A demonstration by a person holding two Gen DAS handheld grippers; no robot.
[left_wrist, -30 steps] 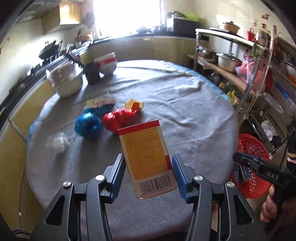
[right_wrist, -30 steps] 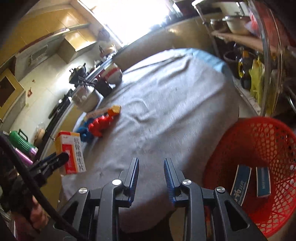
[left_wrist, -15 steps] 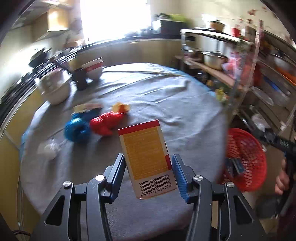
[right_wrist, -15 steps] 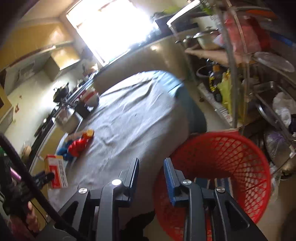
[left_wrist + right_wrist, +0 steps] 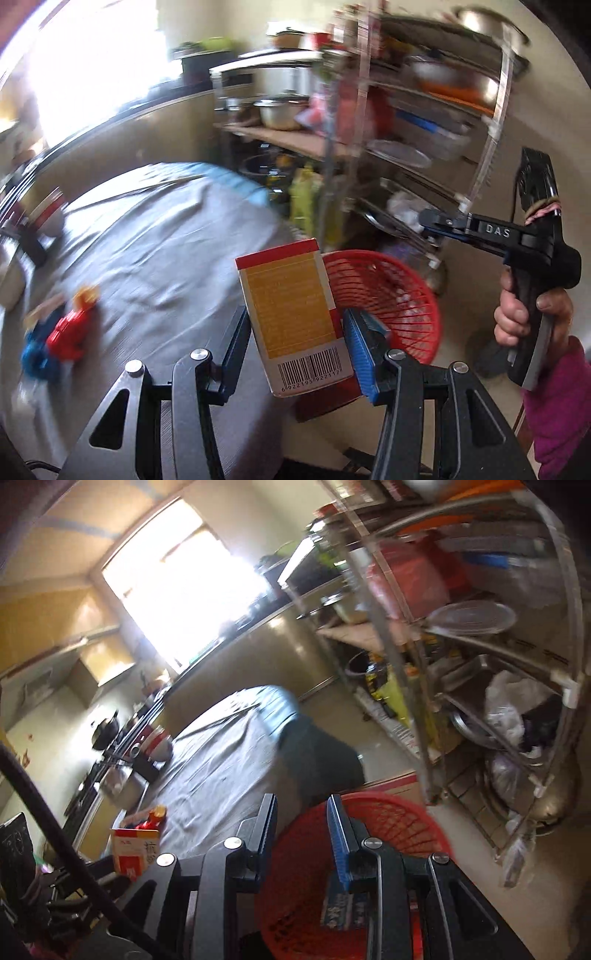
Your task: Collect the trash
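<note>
Trash in play is a red-and-yellow carton [image 5: 293, 317] with a barcode at its lower end, clamped upright between the two fingers of the left gripper [image 5: 295, 341], tilted slightly to the left. It hangs in the air past the edge of the round table [image 5: 155, 251], which is covered in grey cloth, and in front of the red mesh basket [image 5: 391, 295] on the floor. In the right wrist view the same carton [image 5: 135, 851] shows at the lower left, beside the table edge. The right gripper [image 5: 301, 834] holds nothing, its jaws apart, and it hovers above the basket [image 5: 399, 834], in which blue packets [image 5: 341, 904] lie. On the table, a red wrapper [image 5: 70, 328], a blue one [image 5: 35, 356] and a yellow scrap [image 5: 86, 295] lie close together, blurred. A metal shelf rack [image 5: 424, 147] with pots and dishes stands behind the basket.
</note>
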